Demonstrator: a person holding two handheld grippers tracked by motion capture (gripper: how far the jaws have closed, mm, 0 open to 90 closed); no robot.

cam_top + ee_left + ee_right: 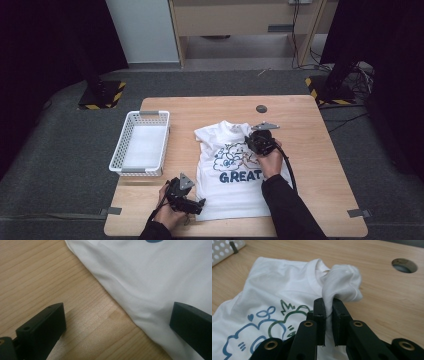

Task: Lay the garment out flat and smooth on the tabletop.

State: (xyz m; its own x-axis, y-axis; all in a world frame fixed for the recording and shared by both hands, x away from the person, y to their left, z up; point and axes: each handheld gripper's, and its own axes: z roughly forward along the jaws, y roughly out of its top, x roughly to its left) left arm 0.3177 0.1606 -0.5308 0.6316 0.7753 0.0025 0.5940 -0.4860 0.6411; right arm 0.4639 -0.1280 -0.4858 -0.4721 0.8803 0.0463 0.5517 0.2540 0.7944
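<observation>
A white T-shirt (227, 187) with a blue and green cartoon print and the word GREAT lies flat on the wooden table (310, 160), collar toward the far side. My right gripper (256, 137) is over the shirt's upper right part. In the right gripper view it (329, 302) is shut on a bunched fold of the shirt's sleeve (342, 282), lifted off the rest of the shirt (274, 287). My left gripper (201, 205) rests at the shirt's lower left corner. Its jaws (117, 315) stand wide open, one over bare wood and one over the shirt's edge (150, 277).
A white plastic basket (127, 135) stands at the table's left side, seen also in the right gripper view (222, 250). A round cable hole (261, 108) sits near the far edge, beyond the collar (404, 265). Black stands and cables lie on the floor behind.
</observation>
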